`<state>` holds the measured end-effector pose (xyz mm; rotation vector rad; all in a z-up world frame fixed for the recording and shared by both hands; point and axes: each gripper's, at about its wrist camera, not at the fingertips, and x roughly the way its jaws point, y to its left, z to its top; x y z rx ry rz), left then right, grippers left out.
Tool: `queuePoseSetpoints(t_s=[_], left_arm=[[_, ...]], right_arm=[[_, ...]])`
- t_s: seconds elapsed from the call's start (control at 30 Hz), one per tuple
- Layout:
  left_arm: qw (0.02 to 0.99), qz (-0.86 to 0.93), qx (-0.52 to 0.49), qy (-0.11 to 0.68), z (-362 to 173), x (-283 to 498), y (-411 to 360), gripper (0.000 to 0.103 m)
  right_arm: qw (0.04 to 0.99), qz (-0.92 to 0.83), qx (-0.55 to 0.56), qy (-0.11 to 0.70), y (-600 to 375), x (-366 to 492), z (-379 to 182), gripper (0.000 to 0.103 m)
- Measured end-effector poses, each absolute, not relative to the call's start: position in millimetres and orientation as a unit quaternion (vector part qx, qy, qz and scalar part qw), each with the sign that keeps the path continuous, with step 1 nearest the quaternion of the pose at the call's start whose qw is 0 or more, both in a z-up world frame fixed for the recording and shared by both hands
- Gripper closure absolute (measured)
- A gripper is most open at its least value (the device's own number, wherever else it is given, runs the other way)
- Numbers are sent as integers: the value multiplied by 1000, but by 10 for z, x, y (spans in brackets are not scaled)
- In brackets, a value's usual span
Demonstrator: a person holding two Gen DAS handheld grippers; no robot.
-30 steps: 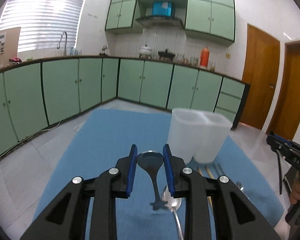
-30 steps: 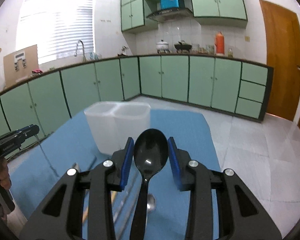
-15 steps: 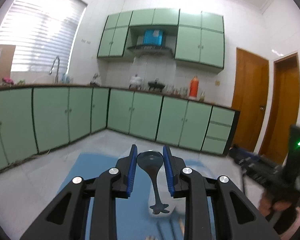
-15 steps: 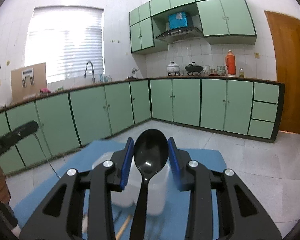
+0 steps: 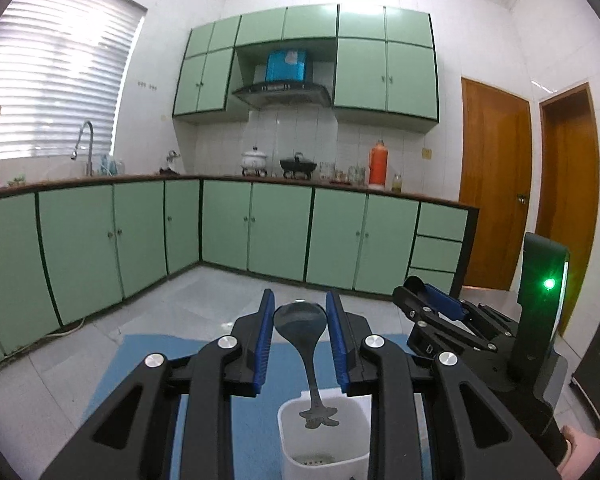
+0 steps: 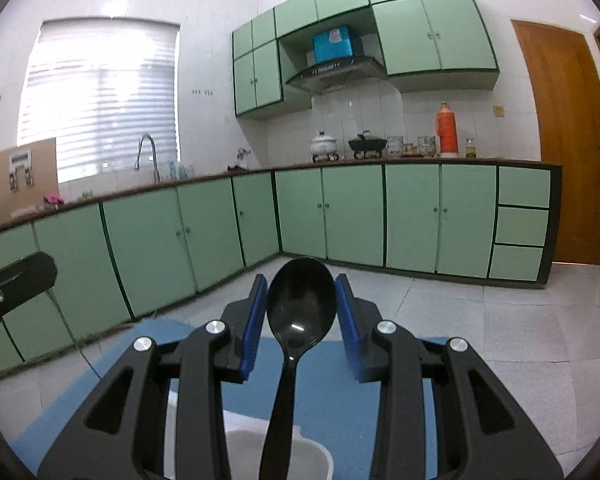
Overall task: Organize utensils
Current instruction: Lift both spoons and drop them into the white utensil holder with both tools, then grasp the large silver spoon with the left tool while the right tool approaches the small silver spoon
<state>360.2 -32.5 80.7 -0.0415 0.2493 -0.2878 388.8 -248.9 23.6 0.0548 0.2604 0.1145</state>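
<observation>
Spoons filled both grippers; the left gripper (image 5: 300, 334) was clenched on a grey spoon (image 5: 302, 330) by its bowl, blue pads (image 5: 263, 340) pressed to either side, the handle hanging down so that its shaped end sat within the mouth of a white holder (image 5: 324, 438) directly beneath the fingers; whether the end touched the holder's wall could not be told; the right gripper (image 6: 302, 322) grasped a black spoon (image 6: 300, 312) the same way, bowl up between its pads (image 6: 251, 324), handle dropping toward the holder's rim (image 6: 312, 446) just below; a blue mat (image 5: 148, 364) lay under the holder, spreading ahead of both grippers; in the left view the right gripper (image 5: 432, 300) showed close at the right side, level with the left one's fingertips; green cabinets (image 6: 356, 212) stood far ahead.
</observation>
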Motion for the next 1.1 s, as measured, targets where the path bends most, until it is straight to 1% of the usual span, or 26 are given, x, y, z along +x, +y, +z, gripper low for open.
queuePoseSetpoints(t_s=[0.17,0.33,0.4,0.43,0.47,0.5,0.53,0.6,0.63,0.67,0.7,0.77,0.8,0.9,1.1], left_arm=[[978,-149,-8,149,596,3696,-394,77],[972,-147,-5,182,403,3718,-375,77],[971,-146,-9,190,367,3699,-348,76],[971,-144,-11,191,357,3665,-322,73],[971,-143,-11,192,362,3636,-310,64],[971,-141,-11,193,360,3582,-287,58],[971,-140,-11,192,374,3541,-263,50],[972,-136,-9,190,382,3417,-200,45],[973,-132,-9,191,393,3379,-176,39],[973,-127,-10,193,388,3308,-132,34],[973,-125,-11,195,384,3262,-100,32],[971,-121,-14,206,324,3097,-38,25],[970,-120,-13,212,290,3040,-23,24],[963,-115,-7,243,105,2832,-1,19],[947,-95,0,308,-250,2625,28,18]], right_arm=[[986,65,27,152,-2457,3818,14,70],[982,81,35,167,-2462,3672,-86,69],[982,82,30,170,-2444,3608,-104,65],[982,82,30,169,-2446,3573,-95,64],[982,82,32,169,-2452,3530,-96,61],[982,82,35,169,-2459,3501,-83,55],[982,82,40,168,-2474,3444,-72,53],[982,77,49,165,-2518,3300,-43,47],[982,73,53,165,-2534,3233,-28,44],[982,70,58,166,-2552,3165,-20,38],[982,67,62,167,-2573,3058,-23,36],[981,65,59,173,-2586,2897,-44,34],[981,61,56,177,-2597,2840,-58,32],[977,53,53,199,-2613,2604,-169,30],[967,36,55,246,-2646,2308,-414,30]])
